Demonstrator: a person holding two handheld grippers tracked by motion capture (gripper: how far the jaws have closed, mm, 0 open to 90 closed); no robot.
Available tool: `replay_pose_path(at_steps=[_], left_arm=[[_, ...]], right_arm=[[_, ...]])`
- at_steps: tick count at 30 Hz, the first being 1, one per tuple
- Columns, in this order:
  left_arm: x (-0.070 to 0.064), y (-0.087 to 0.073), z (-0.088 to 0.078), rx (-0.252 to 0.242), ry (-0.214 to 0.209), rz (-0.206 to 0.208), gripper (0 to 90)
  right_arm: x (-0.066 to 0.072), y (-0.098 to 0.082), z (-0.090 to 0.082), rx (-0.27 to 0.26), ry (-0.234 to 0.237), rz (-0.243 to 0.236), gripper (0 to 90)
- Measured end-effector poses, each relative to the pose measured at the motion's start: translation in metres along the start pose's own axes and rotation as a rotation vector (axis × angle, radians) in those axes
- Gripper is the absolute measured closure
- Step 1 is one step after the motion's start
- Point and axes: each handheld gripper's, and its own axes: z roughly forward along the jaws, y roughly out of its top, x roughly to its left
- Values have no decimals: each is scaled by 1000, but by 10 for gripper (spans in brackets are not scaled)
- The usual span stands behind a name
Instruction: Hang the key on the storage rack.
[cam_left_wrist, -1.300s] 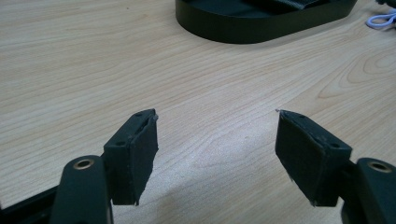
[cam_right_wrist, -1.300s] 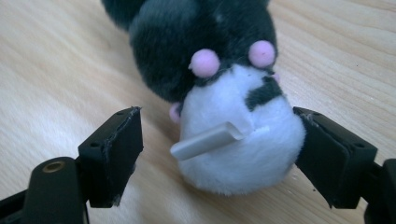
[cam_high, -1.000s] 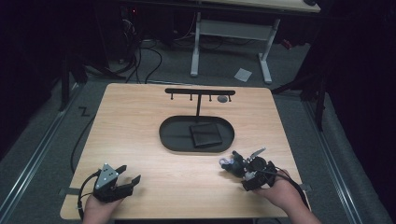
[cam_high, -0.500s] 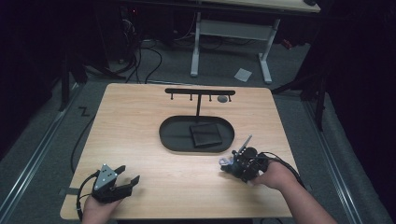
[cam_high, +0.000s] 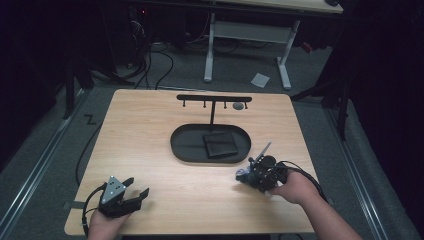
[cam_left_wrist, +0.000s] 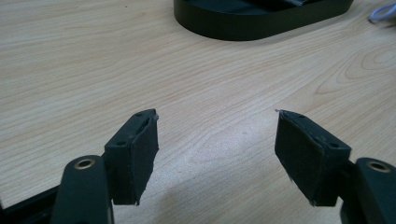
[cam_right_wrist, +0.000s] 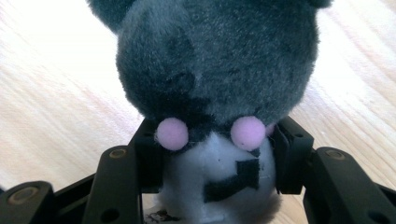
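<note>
Moving forward toward the black oval tray (cam_high: 182, 150), the right gripper (cam_high: 255, 172) clamps a grey plush toy (cam_right_wrist: 210, 84) above the table (cam_high: 150, 120), likely for hanging; left gripper (cam_left_wrist: 215, 154) rests spread, empty

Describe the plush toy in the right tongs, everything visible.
The plush toy is fuzzy dark grey on top, with a white lower part that has two pink pompoms and a black felt mark. The right tongs are shut on its white part, one jaw on each side. In the high view it shows as a small grey-white bit at the tongs' tip, low over the table, just off the black tray. Whether it touches the table cannot be told.
</note>
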Motion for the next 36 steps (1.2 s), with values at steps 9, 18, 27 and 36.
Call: replay_pose_path(at_steps=[9,18,27,36], left_arm=[[6,-2,-9,-17,18,-24,313],[1,-4,-12,-11,23,-3,311],[1,-5,-11,-2,26,-5,311],[2,-6,-13,-5,27,-10,311]], right_arm=[[-4,-6,-28,-14,-17,54,479],[-16,-7,-59,-41,-22,127,479],[-26,1,-79,-59,-15,157,479],[-34,19,-99,-69,-39,205,480]])
